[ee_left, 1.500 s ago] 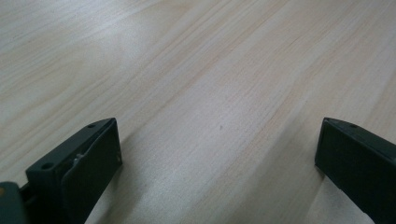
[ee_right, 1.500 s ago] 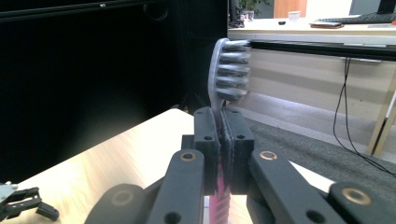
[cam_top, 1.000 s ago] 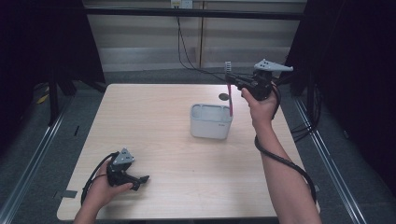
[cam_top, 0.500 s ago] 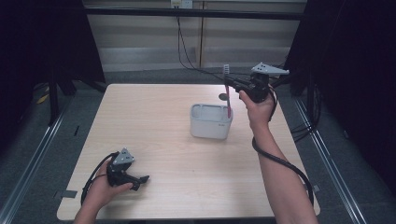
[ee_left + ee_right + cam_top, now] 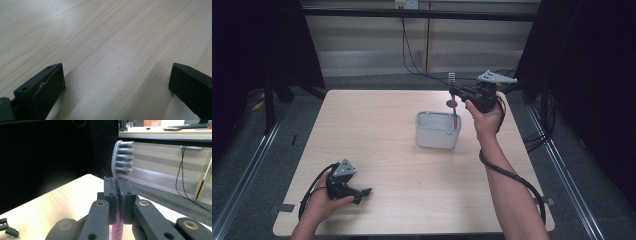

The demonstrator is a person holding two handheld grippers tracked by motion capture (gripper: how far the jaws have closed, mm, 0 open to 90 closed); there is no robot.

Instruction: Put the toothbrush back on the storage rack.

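**Holding a toothbrush upright over the far right of the table**

Spanning most of the high view, the wooden table (image 5: pixel 377 145) leaves broad bare board between the two grippers; its near edge runs just below the left gripper (image 5: pixel 343 184), and its right edge lies a little beyond the right forearm. Dark floor and metal rails flank both long sides.

Next in size, the white rectangular container (image 5: pixel 437 130) stands just below and to the left of the right gripper (image 5: pixel 455 94), well apart from the left gripper and with open board on its other three sides.

The right gripper is raised above the table's far right part, close to the far edge, its jaws clamped tight on the neck of the toothbrush (image 5: pixel 119 162). The pink handle hangs down from the jaws toward the container's right end; whether it touches the rim cannot be told. The bristled head stands straight up above the jaws.

The left gripper rests low by the near left corner, jaws spread wide over bare wood (image 5: pixel 112 50), nothing between them.
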